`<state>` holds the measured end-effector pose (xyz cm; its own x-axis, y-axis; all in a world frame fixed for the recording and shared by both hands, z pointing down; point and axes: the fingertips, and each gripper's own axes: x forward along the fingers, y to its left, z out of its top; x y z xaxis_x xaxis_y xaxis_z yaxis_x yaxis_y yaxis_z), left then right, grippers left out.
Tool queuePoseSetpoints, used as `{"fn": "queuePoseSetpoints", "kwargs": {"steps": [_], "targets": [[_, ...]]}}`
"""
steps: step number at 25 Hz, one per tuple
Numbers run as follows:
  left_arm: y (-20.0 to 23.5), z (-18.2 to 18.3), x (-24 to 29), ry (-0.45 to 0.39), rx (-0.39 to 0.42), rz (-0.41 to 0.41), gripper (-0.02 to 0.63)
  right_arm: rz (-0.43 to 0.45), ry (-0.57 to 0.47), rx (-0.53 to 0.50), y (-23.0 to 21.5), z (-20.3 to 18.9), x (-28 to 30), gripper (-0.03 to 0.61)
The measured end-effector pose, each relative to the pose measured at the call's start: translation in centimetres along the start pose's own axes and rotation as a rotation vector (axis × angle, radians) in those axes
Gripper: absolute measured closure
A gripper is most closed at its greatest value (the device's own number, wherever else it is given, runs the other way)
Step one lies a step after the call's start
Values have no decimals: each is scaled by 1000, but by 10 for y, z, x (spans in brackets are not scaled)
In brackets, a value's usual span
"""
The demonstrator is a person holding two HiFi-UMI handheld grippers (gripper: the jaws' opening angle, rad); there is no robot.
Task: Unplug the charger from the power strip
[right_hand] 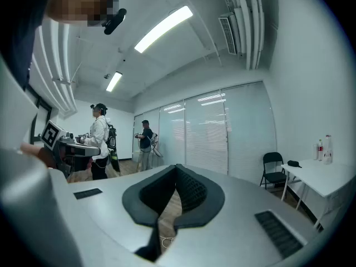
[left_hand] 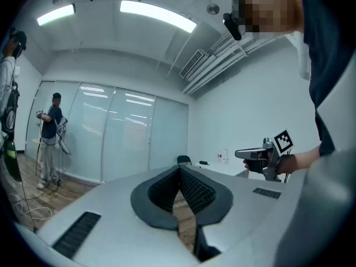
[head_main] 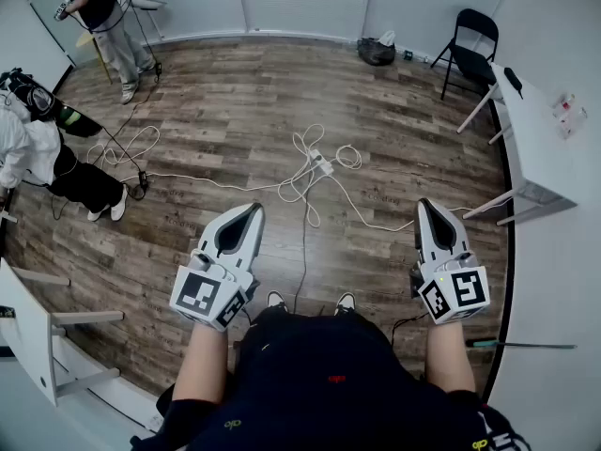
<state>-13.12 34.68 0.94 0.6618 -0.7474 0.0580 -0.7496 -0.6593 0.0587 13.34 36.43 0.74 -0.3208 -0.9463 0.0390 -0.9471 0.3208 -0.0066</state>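
Note:
In the head view a white power strip [head_main: 320, 164] lies on the wood floor well ahead of my feet, with a white charger cable [head_main: 302, 184] looped around it. I cannot make out the plug itself. Both grippers are held level at waist height, far above the strip. The left gripper [head_main: 252, 210] has its jaws together with nothing between them, as its own view shows [left_hand: 179, 169]. My right gripper [head_main: 427, 205] is likewise shut and empty [right_hand: 177, 168]. Each gripper shows in the other's view, the right one [left_hand: 253, 154] and the left one [right_hand: 55, 138].
A black folding chair [head_main: 472, 36] and a dark bag [head_main: 377, 51] stand by the far wall. A white table [head_main: 540, 148] lines the right side and another [head_main: 28, 318] the left. Two people [head_main: 103, 17] [head_main: 38, 148] stand at the far left, beside more floor cables [head_main: 122, 148].

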Motion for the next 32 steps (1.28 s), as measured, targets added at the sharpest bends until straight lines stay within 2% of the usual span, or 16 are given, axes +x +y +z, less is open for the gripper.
{"fn": "queuePoseSetpoints", "kwargs": {"steps": [8,13,21,32], "targets": [[-2,1,6,7,27,-16,594,15,2,-3,1,-2,4,557],[2,2,7,10,20,-11,594,27,-25,47,1,-2,8,557],[12,-9,7,17,8,-27,594,18,23,52,9,-16,18,557],[87,-26,-33,36,22,-77,594,-6,51,8,85,-17,64,557]]}}
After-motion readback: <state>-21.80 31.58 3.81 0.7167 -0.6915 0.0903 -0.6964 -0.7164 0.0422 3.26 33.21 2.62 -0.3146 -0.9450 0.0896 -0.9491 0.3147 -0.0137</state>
